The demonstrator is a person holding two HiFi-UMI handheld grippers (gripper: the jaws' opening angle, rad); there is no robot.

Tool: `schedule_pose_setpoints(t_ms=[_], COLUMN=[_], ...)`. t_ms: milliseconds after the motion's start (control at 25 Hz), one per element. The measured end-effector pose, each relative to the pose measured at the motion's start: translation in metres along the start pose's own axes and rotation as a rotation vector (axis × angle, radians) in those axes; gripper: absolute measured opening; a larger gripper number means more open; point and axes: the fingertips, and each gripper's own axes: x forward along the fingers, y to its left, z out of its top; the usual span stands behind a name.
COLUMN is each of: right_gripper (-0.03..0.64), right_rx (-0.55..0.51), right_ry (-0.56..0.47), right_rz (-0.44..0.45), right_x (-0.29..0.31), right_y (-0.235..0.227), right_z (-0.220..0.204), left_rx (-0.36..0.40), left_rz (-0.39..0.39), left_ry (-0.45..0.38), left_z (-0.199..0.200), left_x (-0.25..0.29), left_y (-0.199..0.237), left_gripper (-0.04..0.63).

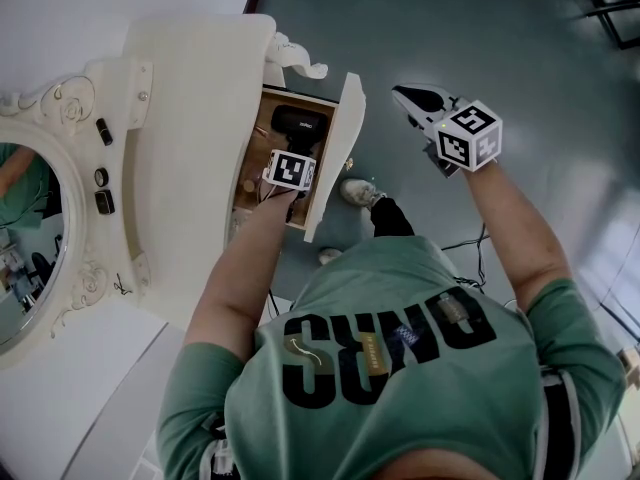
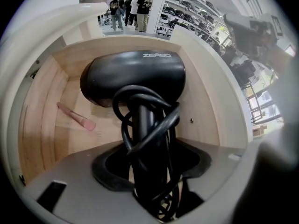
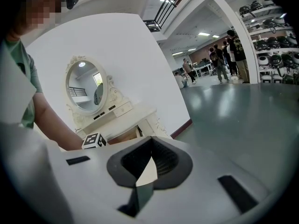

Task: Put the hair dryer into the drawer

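While the glossy black hair dryer, cord wound round its handle, lies in the wooden drawer, the left gripper stands slack around that handle, pads not pressing; the right gripper is closed, empty, well apart.

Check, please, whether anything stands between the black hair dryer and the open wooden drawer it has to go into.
Nothing visible does: the black hair dryer already sits inside the open wooden drawer. A small pink stick lies on the drawer floor to its left, apart from it.

One hair dryer, one drawer — one mirror, one pink stick.
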Motion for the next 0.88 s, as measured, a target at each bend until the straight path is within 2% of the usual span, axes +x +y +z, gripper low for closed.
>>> schedule_pose_setpoints(t_ms=[360,480,640,880], right_gripper=[-0.006,-0.006,-0.006,-0.006], right_rx=[0.004,0.003,0.005,0.000], right_ry=[0.005,0.006,0.007,0.012], right_rz=[0.010,0.015,0.019,0.027], right_x=[0.003,0.004,0.005,0.006], right_y=[0.004,0.006,0.007,0.011], right_z=[-0.002,-0.002,0.000,0.002], left_rx=[0.053,0.043,0.018,-0.008], left_rz=[0.060,0.044,-0.017,-0.032], left_ry=[-0.011,-0.022,-0.057,-0.072], left_z=[-0.004,-0.005,-0.001,-0.004], left_x=[-0.001,-0.001,-0.001,-0.009], left_y=[0.007,0.005,-0.005,-0.009], left_gripper=[0.267,0.270,0.284,0.287])
